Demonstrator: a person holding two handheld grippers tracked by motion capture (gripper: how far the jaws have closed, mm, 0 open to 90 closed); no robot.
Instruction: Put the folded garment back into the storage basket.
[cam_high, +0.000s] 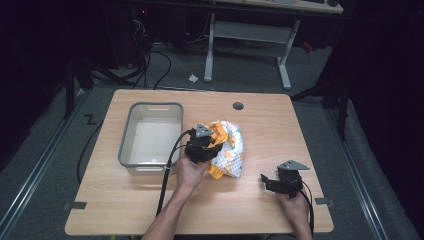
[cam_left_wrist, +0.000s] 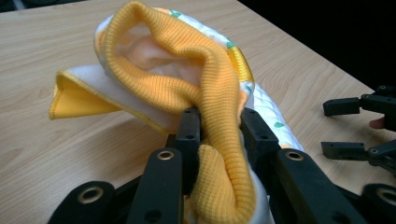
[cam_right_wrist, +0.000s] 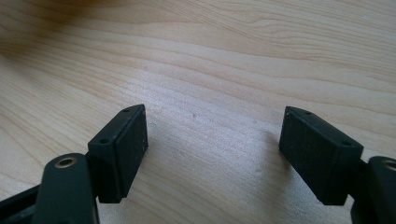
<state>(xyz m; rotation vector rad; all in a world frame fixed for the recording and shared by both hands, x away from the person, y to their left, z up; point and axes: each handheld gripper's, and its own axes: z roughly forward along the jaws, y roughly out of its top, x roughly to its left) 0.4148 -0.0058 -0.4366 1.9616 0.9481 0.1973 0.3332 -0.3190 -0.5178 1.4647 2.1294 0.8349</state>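
— The garment (cam_high: 227, 150), where does it lie?

— Crumpled near the middle of the wooden worktop (cam_high: 250, 210), just to the right of the grey plastic bin (cam_high: 150, 134). It is a small quilted piece, white with an orange and green print, lined and edged in yellow-orange ribbed knit.

— Start from the left, then. What about the bin?

— It stands upright on the left half of the worktop, rectangular, its pale inside showing nothing in it. The garment sits just beside its right wall; I cannot tell whether they touch.

— And the left tongs (cam_high: 202, 146)?

— They sit on the garment's left edge, held by the person's left hand (cam_high: 189, 172), with a black cable (cam_high: 167, 175) trailing back toward the near edge. In the left gripper view the tongs (cam_left_wrist: 219, 126) are clamped on the ribbed yellow cuff (cam_left_wrist: 219, 93): the knit band runs down between the two black jaws and bulges out below them. The rest of the garment rises beyond, a yellow-trimmed flap (cam_left_wrist: 77, 100) sticking out to the left.

— Farther right?

— The right tongs (cam_high: 267, 181) are well apart from the garment, low by the near right part of the worktop, in the person's right hand (cam_high: 295, 207), with a grey three-cornered plate (cam_high: 293, 165) on top. In the right gripper view the tongs (cam_right_wrist: 212, 144) stand wide apart over bare wood grain, nothing between the jaws. They also appear at the right edge of the left gripper view (cam_left_wrist: 359, 126), likewise spread.

— Anything else on the worktop?

— A round dark cable hole (cam_high: 238, 106) near the far edge.
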